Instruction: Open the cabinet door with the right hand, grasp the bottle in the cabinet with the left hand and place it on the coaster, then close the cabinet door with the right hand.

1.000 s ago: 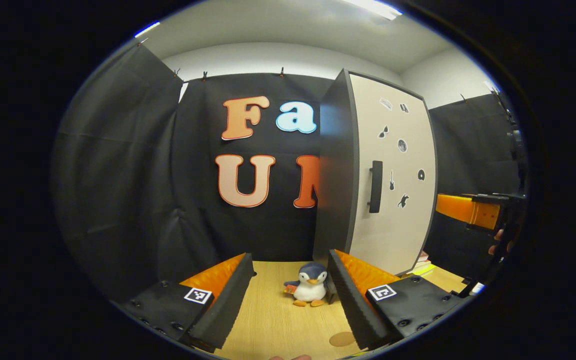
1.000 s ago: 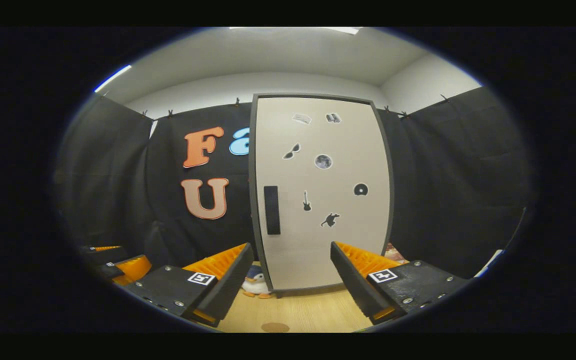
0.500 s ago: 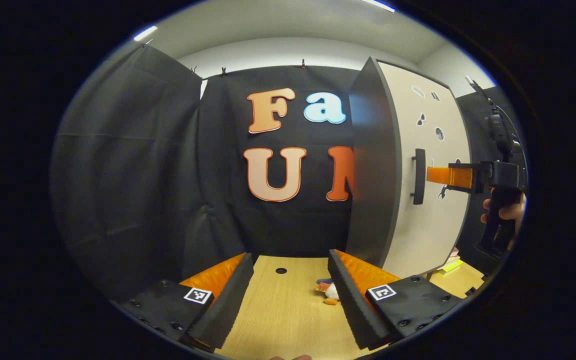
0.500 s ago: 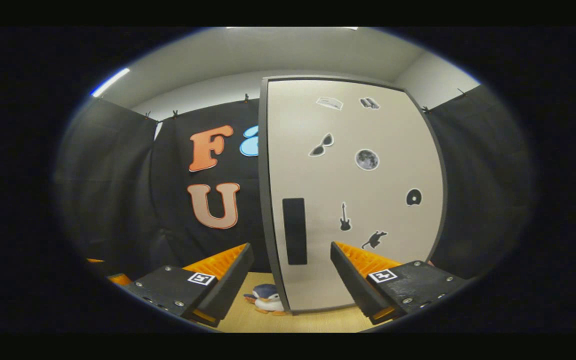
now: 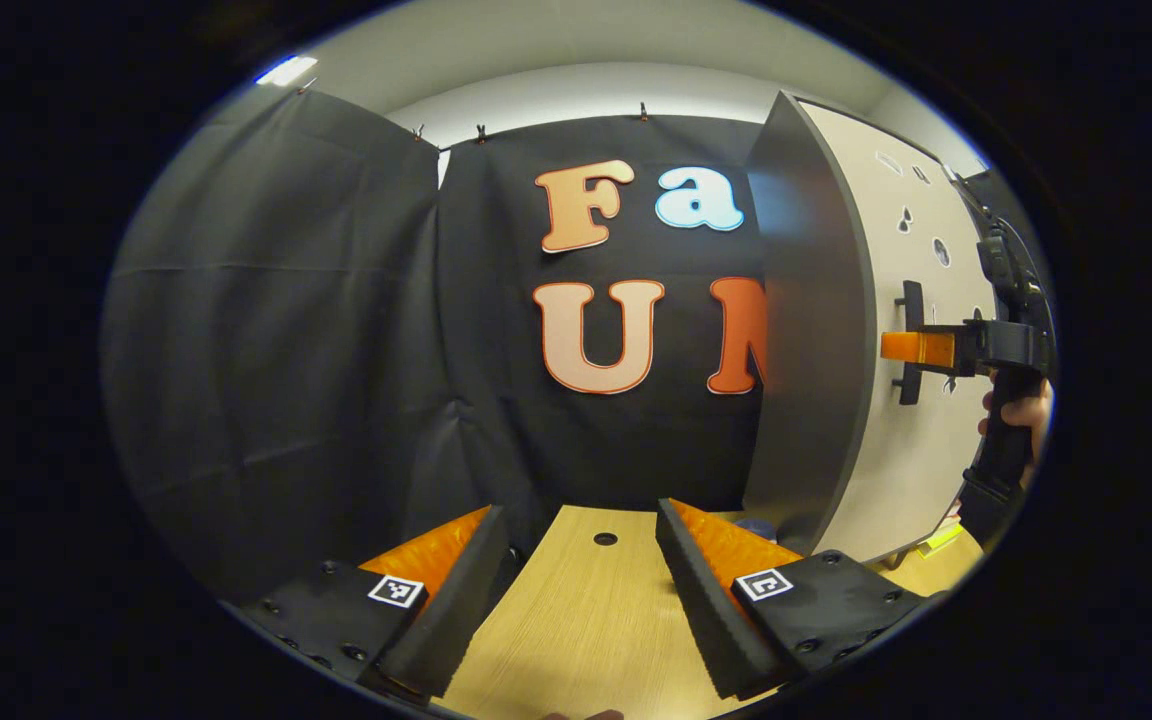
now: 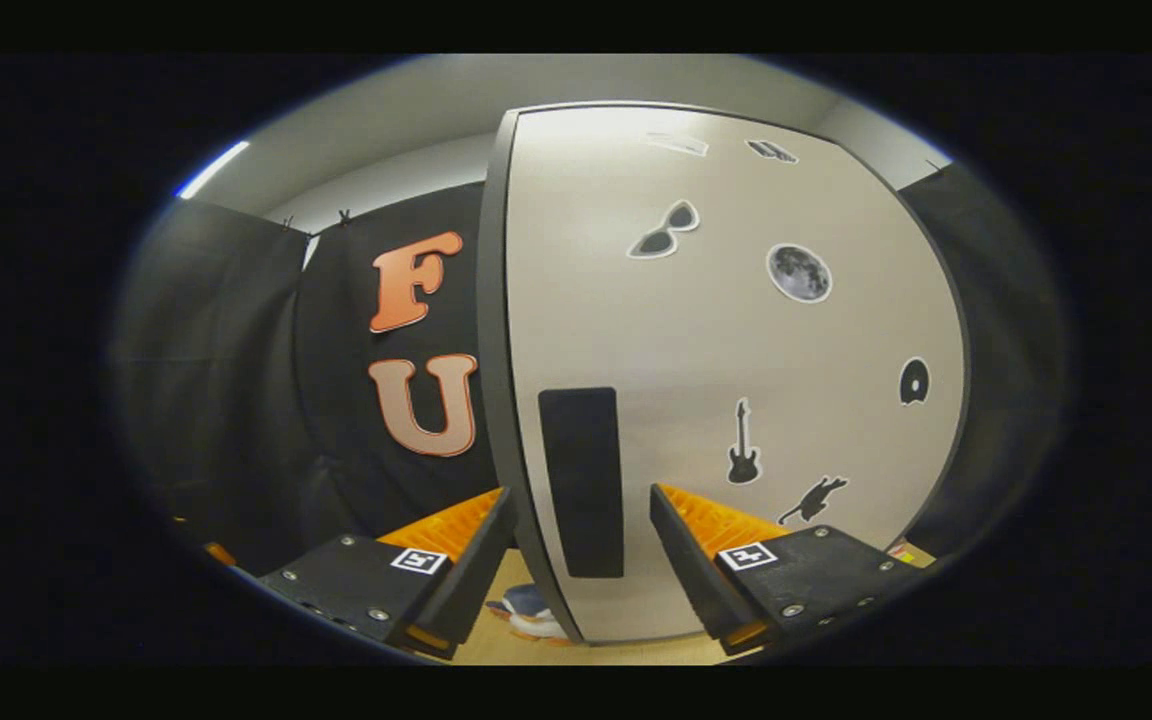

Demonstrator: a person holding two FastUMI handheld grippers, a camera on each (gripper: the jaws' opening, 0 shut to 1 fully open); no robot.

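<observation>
Step in hand: opening the cabinet door (image 6: 736, 350); judged from the closed panel, the first part of the task is not yet done.
Right gripper (image 6: 581, 545): its jaws stand apart, lined up to either side of the dark handle (image 6: 583, 480) at the door's left edge, neither finger pressing on it yet. That placement suits a pinch and pull on the side away from the hinges.
Same gripper from the left gripper view: the right gripper (image 5: 921, 348), held by a hand (image 5: 1021, 415), sits level and just at the handle (image 5: 908, 342).
Left gripper (image 5: 576, 590): jaws apart and holding nothing, low over the tabletop (image 5: 586, 620), off the cabinet's left side, likely waiting clear of the door's swing.
Bottle: behind the closed door by the task's account; it cannot be seen.
Next move: probably close on the handle, then pull outward.
</observation>
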